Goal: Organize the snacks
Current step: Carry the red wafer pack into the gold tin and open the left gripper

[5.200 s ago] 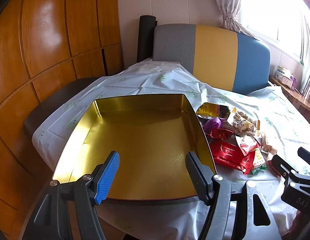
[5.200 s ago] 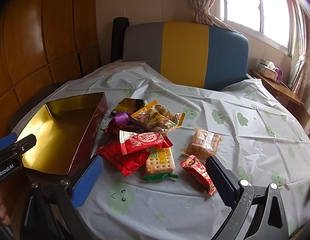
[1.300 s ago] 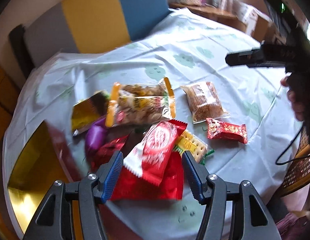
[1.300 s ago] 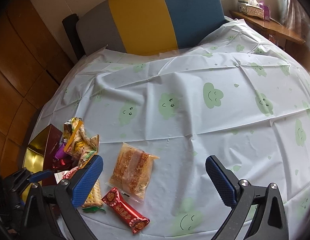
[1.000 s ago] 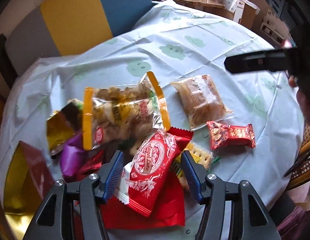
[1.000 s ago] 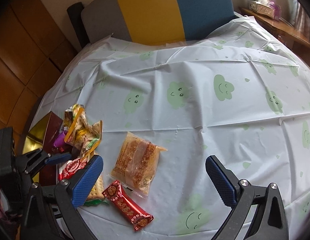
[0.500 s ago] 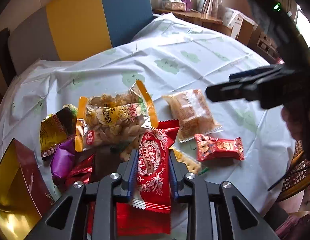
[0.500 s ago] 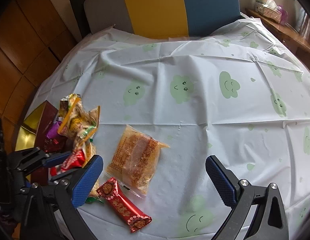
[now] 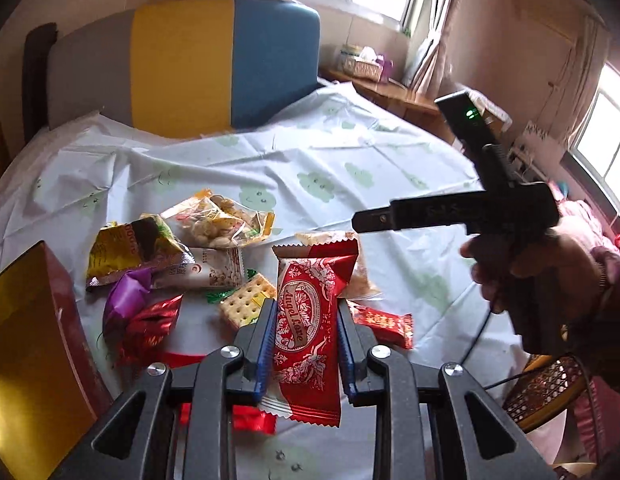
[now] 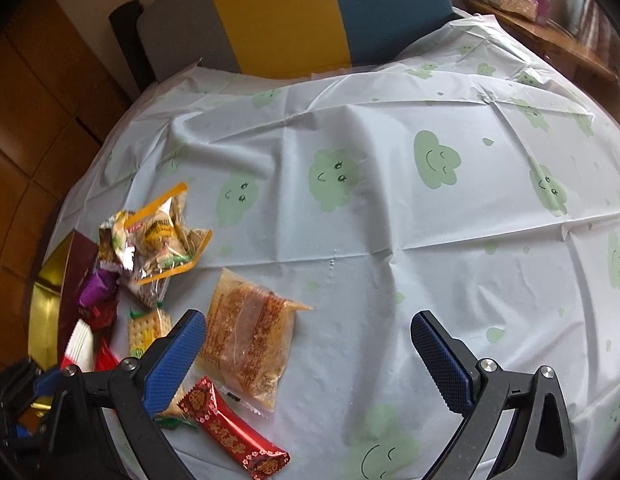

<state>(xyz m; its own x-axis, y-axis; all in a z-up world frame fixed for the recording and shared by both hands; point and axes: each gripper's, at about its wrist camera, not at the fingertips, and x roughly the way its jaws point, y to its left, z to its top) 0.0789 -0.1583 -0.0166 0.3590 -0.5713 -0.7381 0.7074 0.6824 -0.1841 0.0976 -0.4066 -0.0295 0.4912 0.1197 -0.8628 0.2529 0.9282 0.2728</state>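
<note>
My left gripper (image 9: 306, 326) is clamped on the red-and-white wafer packet (image 9: 308, 320), its blue pads pressing both long edges, the packet seemingly raised clear of the snack pile on the cloud-print tablecloth (image 9: 349, 168). The gold-lined tin (image 9: 26, 344) sits at the left. My right gripper (image 10: 310, 356) hangs wide apart and empty above the clear-wrapped orange cake (image 10: 250, 332).
</note>
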